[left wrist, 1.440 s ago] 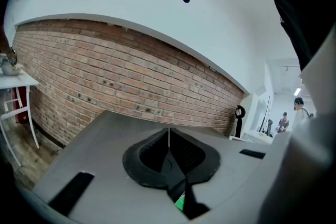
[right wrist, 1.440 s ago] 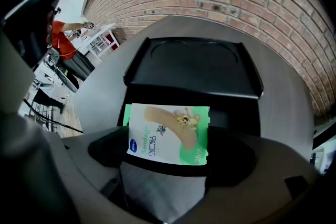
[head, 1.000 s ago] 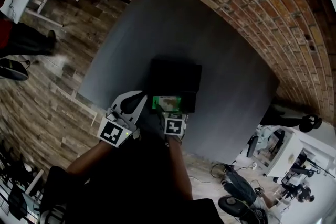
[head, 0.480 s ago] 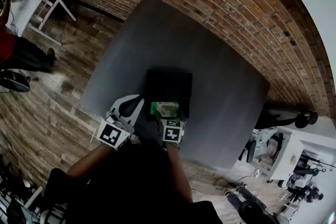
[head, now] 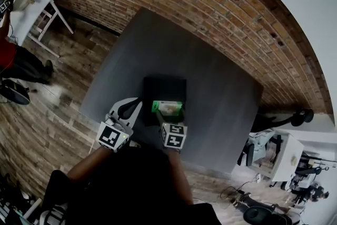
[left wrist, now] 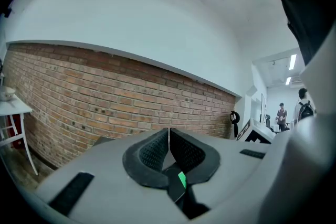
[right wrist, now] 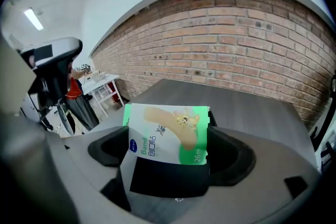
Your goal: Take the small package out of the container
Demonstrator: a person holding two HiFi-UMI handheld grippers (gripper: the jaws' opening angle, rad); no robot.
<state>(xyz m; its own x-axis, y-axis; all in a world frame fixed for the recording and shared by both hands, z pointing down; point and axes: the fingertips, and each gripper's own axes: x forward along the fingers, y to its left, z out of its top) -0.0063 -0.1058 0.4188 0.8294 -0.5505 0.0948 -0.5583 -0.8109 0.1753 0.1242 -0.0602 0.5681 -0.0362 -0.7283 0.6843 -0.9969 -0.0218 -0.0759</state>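
My right gripper [right wrist: 171, 157] is clamped on the green-and-white package [right wrist: 168, 131] at the black container's [head: 164, 87] near edge, its long side across the jaws, print facing back. My left gripper [left wrist: 169, 140] is closed and empty.

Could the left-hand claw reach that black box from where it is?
Probably yes: the left gripper is close beside the black box with nothing between them, though its fingers are shut.
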